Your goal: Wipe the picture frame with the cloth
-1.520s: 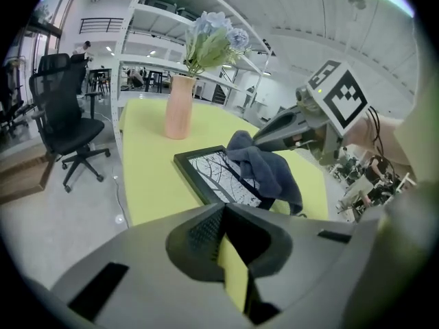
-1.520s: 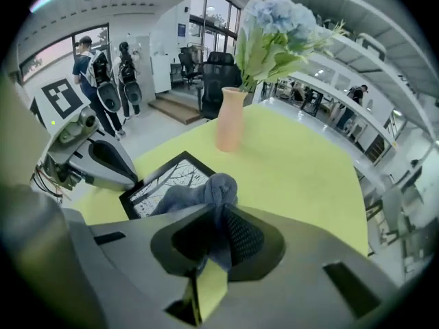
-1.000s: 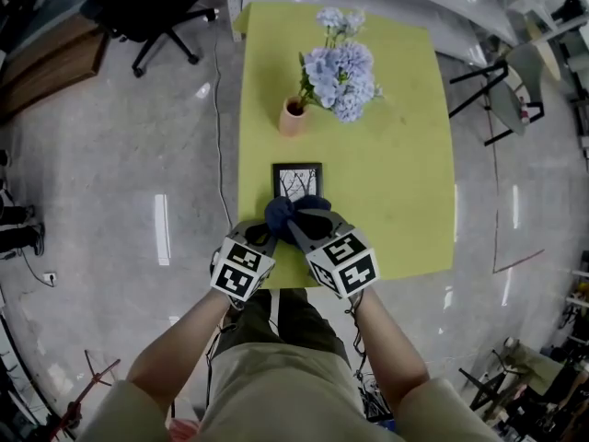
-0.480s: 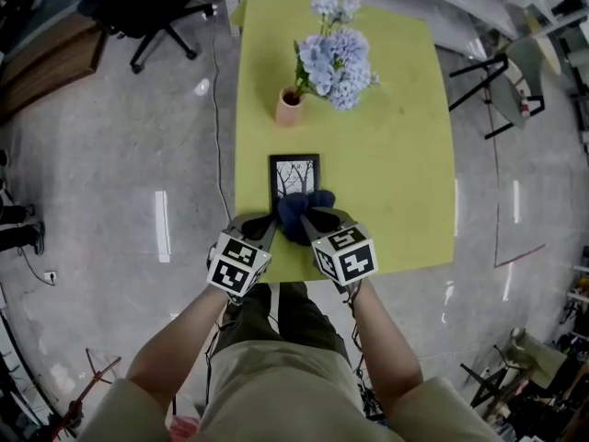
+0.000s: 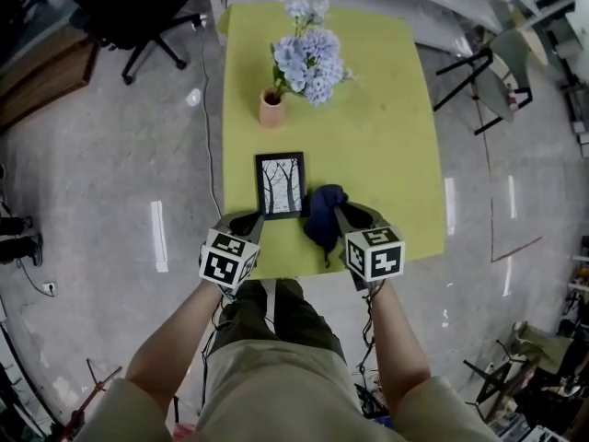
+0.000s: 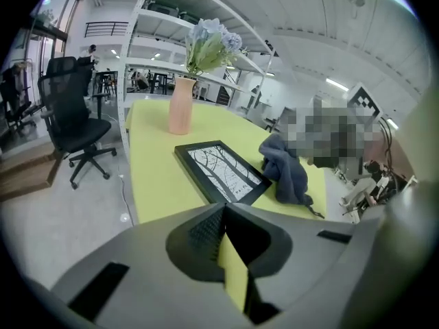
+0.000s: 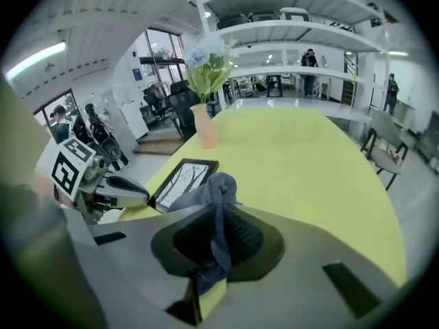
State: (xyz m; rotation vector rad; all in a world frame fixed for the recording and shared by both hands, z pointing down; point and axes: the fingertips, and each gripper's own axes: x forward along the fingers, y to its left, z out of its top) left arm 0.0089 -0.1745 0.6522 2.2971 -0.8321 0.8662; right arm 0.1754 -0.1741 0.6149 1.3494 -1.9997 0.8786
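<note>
The black picture frame [image 5: 281, 184] with a tree print lies flat on the yellow-green table [image 5: 386, 136], near the front edge. It also shows in the left gripper view [image 6: 223, 171] and the right gripper view [image 7: 182, 180]. My right gripper [image 5: 342, 217] is shut on the dark blue cloth [image 5: 324, 215], which hangs bunched just right of the frame. The cloth [image 7: 218, 197] sticks out between the right gripper's jaws [image 7: 218, 214]. My left gripper [image 5: 247, 221] sits at the frame's front-left corner, its jaws [image 6: 223, 214] shut with nothing between them.
A pink vase [image 5: 271, 109] with pale blue flowers [image 5: 306, 58] stands behind the frame. The table's front edge runs just under both grippers. A black office chair [image 5: 138, 7] stands on the floor at the far left. Shelving lines the back.
The right gripper has carried the cloth from the frame's lower edge off to its right side, so the frame now lies uncovered. The left gripper has stayed at the front left.
</note>
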